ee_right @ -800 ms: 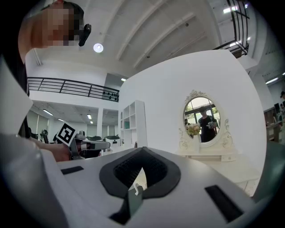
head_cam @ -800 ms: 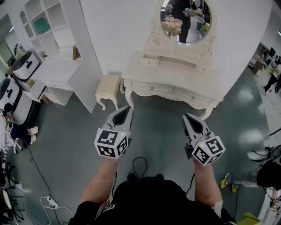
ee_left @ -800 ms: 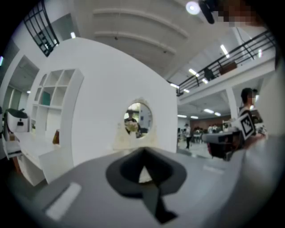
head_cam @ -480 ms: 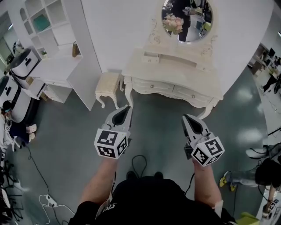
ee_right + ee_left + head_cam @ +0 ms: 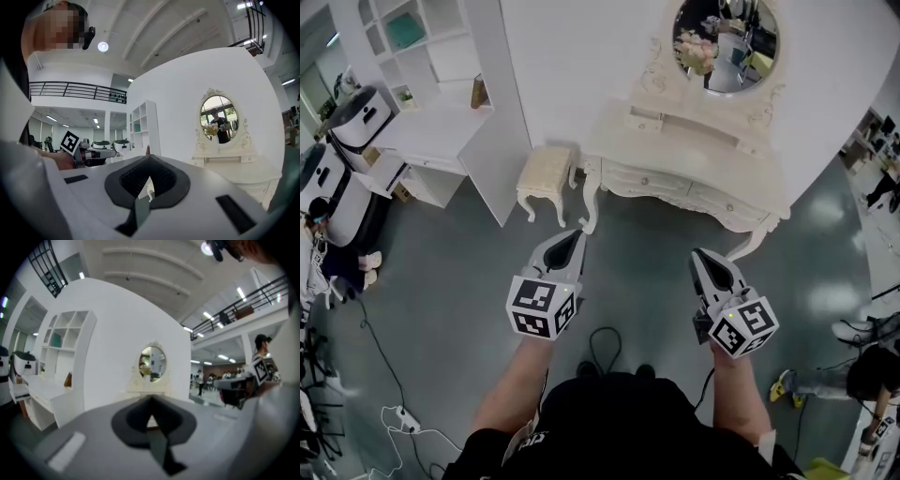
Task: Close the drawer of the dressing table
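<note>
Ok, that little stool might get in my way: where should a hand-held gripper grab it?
Probably the near rim of the stool's padded seat, coming from the open floor side. The wall stands behind it, the dressing table stands beside it, and its curved legs look slim.

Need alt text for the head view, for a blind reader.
A person holds the left gripper and right gripper, both shut and empty, over a grey floor, apart from a cream dressing table with an oval mirror. A small stool stands left of it.
</note>
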